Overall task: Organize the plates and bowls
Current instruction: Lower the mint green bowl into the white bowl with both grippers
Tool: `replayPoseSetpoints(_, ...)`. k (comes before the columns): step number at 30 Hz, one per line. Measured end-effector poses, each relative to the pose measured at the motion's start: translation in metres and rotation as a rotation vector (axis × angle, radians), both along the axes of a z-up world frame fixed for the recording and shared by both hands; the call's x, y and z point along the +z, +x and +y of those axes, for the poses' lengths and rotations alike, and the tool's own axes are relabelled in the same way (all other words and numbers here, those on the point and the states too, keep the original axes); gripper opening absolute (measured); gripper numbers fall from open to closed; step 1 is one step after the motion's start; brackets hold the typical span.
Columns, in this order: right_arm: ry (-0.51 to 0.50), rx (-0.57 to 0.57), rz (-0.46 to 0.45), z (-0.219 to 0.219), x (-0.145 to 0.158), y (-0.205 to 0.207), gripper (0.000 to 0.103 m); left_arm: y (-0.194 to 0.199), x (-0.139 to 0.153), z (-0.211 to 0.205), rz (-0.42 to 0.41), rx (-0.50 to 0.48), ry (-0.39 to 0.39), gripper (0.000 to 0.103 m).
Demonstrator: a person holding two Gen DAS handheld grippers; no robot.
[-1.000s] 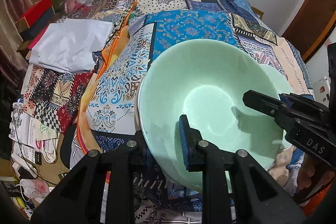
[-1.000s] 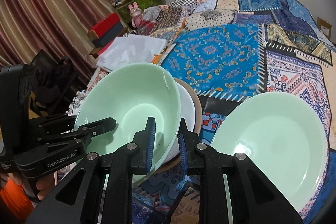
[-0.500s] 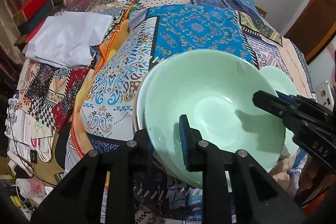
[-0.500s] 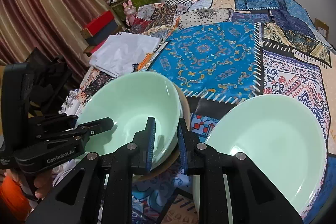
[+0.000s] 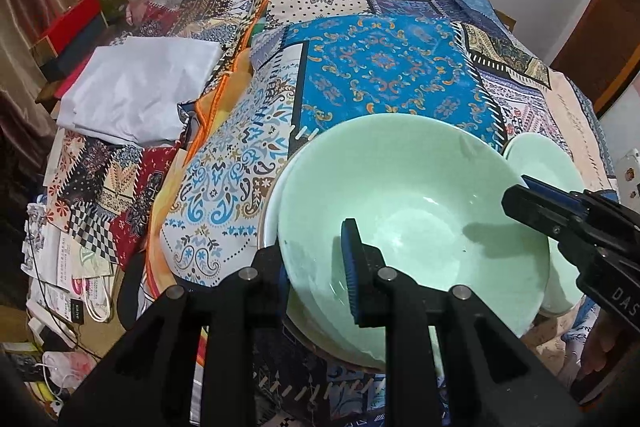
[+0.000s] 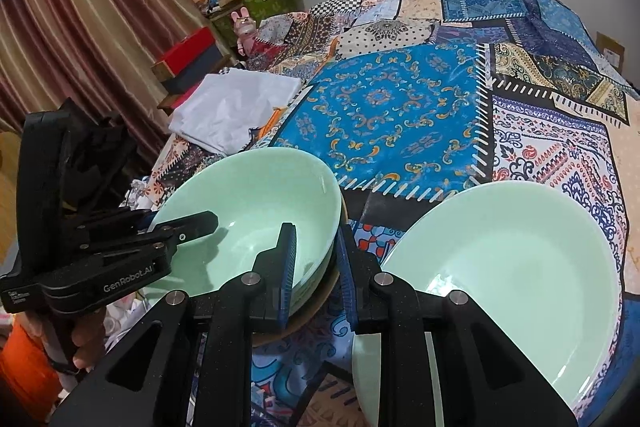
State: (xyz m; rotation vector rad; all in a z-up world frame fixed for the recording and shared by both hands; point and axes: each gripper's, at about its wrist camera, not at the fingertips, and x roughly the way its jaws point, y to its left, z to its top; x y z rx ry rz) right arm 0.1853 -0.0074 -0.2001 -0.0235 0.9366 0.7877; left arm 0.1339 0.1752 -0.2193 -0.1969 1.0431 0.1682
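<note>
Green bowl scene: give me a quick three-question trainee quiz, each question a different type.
1. True or false: the left gripper and the right gripper both clamp the green bowl by its rim.
2. What shows directly beneath the green bowl? A) a white bowl B) a cup C) a pan
3. In the right wrist view, on which side of the green bowl does the green plate lie?

Key: 1 true; 2 A; 3 right.
</note>
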Motion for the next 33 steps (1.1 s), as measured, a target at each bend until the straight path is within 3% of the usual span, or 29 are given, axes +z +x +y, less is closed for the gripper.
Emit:
replayPoseSetpoints(15, 0.001, -0.009, -0.034, -0.004, 0.001, 0.002, 0.019, -0.004, 0.012, -0.005, -0.001, -0.027, 0.061, 0.025)
replayPoseSetpoints(18, 0.004, -0.014, -0.021, -0.005, -0.002, 0.002, 0.019, -0.006, 0.020, -0.008, -0.030, -0.011, 0.145, 0.040)
replayPoseSetpoints(23, 0.013, -0.011, 0.000, -0.008, -0.001, 0.002, 0.019, -0.012, 0.032, -0.017, -0.077, -0.068, 0.188, 0.044)
replayPoseSetpoints(26, 0.020, -0.009, 0.010, -0.012, 0.000, 0.001, 0.022, -0.015, 0.032, -0.012, -0.076, -0.053, 0.166, 0.047)
replayPoseSetpoints(30, 0.014, -0.012, 0.015, -0.014, -0.003, 0.001, 0.034, -0.022, 0.023, 0.005, -0.040, -0.021, 0.076, 0.049)
replayPoseSetpoints(33, 0.009, -0.012, 0.033, -0.013, -0.008, 0.003, 0.035, -0.027, 0.014, 0.015, -0.015, 0.000, 0.037, 0.049)
